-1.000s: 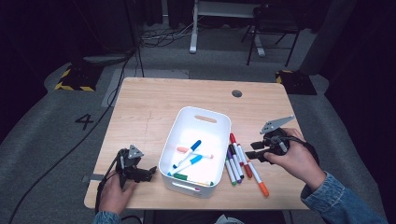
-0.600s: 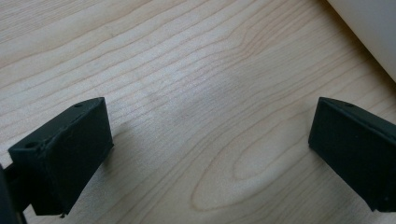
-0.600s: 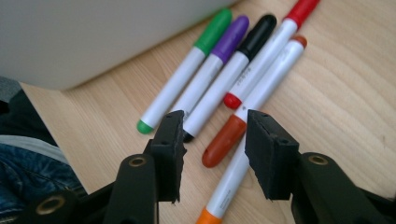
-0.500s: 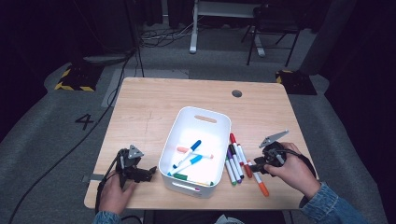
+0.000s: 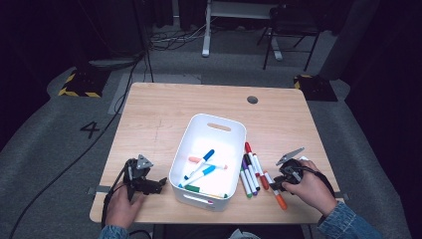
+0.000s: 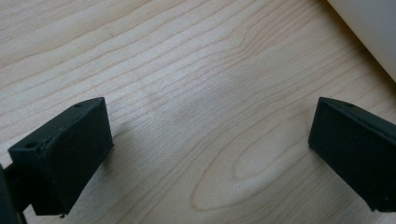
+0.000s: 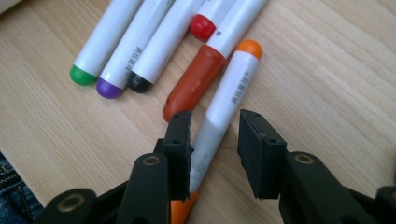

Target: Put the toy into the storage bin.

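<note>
R gripper (image 7: 215, 140) is low over the row of markers on the tabletop (image 5: 164, 114), just right of the white bin (image 5: 234, 144), w/ the orange marker (image 7: 229, 102) lying between its fingers (image 7: 180, 140). The fingers have just been closing in on it; the left one looks right against the barrel, the right one shows a sliver of wood in the gap, so not clamped yet, in my reading. It straddles the barrel crosswise near the nearer end, prob. because that marker sits at the right edge of the row w/ free room on that side. The red marker (image 7: 196, 79) touches its other side (tight fit for that finger).

Other markers (green, purple, black ends) lie parallel, further left in the right gripper view. The bin already holds a few markers (image 5: 201, 164), so sorting into it seems the job.

L gripper (image 5: 161, 183) rests near the tabletop's near-left corner, just left of the bin, fingers (image 6: 65, 154) spread wide over bare wood, holding nothing; parked out of the way, I'd say.
</note>
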